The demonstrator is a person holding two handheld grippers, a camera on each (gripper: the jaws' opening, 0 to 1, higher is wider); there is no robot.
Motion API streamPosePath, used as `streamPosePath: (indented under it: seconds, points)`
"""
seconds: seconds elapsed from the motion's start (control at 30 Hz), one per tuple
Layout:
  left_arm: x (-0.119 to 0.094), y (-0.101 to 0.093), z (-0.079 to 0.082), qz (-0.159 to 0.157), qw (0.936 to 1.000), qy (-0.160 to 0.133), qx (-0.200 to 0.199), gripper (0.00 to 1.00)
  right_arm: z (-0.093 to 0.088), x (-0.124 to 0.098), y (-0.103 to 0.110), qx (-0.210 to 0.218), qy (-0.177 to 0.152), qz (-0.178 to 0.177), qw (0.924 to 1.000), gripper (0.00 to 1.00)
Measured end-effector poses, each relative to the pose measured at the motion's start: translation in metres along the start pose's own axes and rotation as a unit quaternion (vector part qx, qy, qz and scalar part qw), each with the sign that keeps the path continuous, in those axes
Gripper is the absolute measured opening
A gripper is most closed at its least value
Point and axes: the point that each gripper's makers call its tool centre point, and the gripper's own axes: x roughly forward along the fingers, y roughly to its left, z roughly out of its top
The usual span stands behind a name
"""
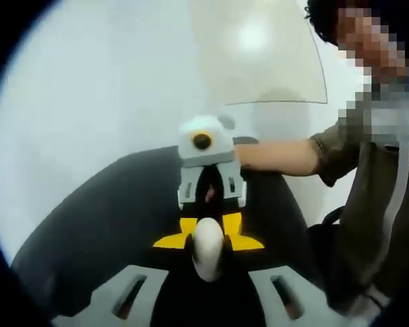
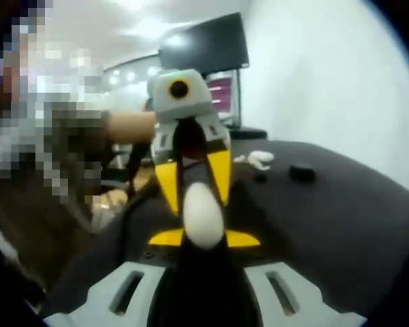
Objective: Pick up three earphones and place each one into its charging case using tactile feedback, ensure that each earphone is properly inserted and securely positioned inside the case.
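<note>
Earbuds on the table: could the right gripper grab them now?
Probably not yet: the right gripper is closed on a white pod that the left gripper also pinches. The earbuds lie unobstructed on the table.

Left hand-held gripper [image 1: 208,253] jaws clamp white charging case [image 1: 208,246] above dark surface [image 1: 109,225]; right hand-held gripper [image 1: 210,235] faces it, w/ person's forearm [image 1: 276,157] behind.

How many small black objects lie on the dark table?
2. The larger black object lies right of the white earphones; the smaller black object lies just below them. Others may be hidden.
</note>
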Motion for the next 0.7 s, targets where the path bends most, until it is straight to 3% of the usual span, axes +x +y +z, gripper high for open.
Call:
streamPosePath:
  seconds: [0.17,0.43,0.7]
  points:
    - [-0.0015,-0.0008,-0.0004,-0.006,1.0,0.005,-0.002,0.17,-0.0002,0.0007,0.0013,-0.007,0.0,-0.001,1.0,0.21]
    - [-0.0023,-0.0002,-0.0011,-0.024,0.9986,0.015,-0.045,0.16,-0.0007,0.0014,0.0015,-0.035,0.003,-0.005,0.9994,0.21]
    - [-0.0037,0.0,-0.0009,-0.034,0.9932,0.001,-0.111,0.15,-0.0005,0.0018,0.001,-0.054,0.004,-0.002,0.9985,0.2]
